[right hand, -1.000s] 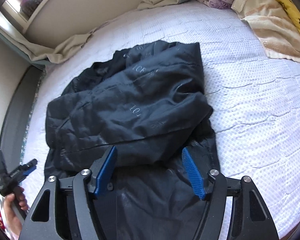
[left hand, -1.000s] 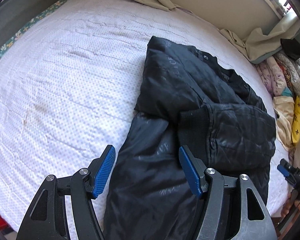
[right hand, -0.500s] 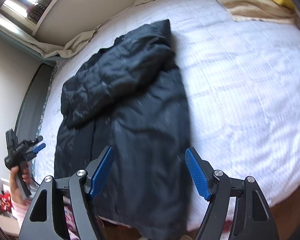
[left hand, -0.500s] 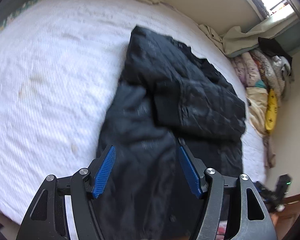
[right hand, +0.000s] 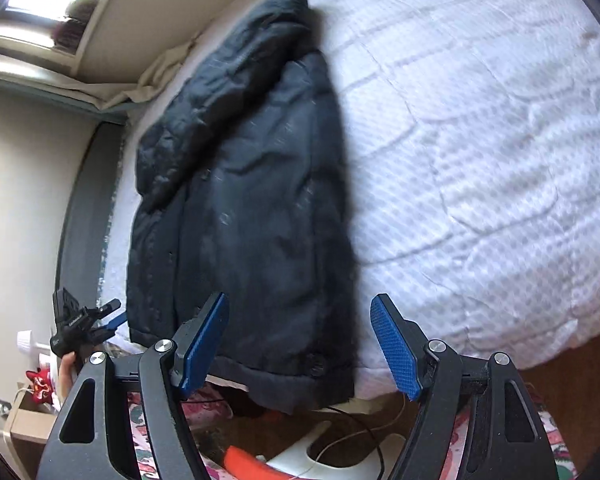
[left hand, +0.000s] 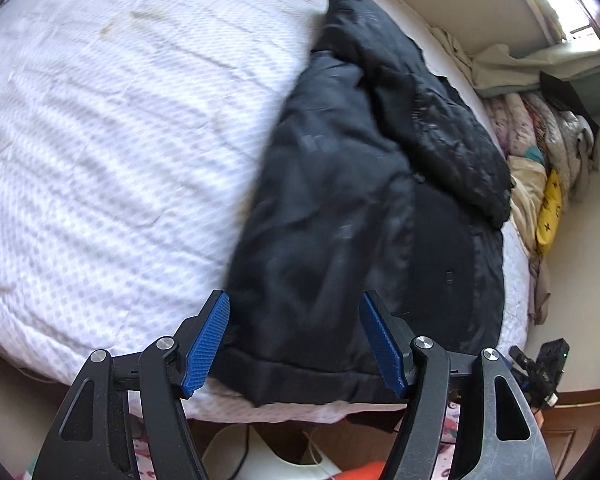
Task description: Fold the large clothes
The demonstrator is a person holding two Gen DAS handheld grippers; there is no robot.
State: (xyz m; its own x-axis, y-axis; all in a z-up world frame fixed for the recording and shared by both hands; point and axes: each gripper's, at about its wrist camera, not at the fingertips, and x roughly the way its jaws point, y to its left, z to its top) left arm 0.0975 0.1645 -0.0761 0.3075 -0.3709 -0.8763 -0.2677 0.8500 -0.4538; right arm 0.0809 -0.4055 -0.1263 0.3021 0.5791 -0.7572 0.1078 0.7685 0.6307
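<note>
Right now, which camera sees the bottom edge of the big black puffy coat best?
The left wrist view: the big black puffy coat shows its whole hem band across the bed's edge. The right wrist view shows only part, behind a blue pad.

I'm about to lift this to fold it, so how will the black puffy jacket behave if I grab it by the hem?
The black jacket will probably sag and drape: it lies in soft folds on the bed. Its shell has a slight sheen, so it may slip. The hem overhangs the bed's edge, so it could slide off.

Both wrist views angled down from bed's foot, sharing black jacket
</note>
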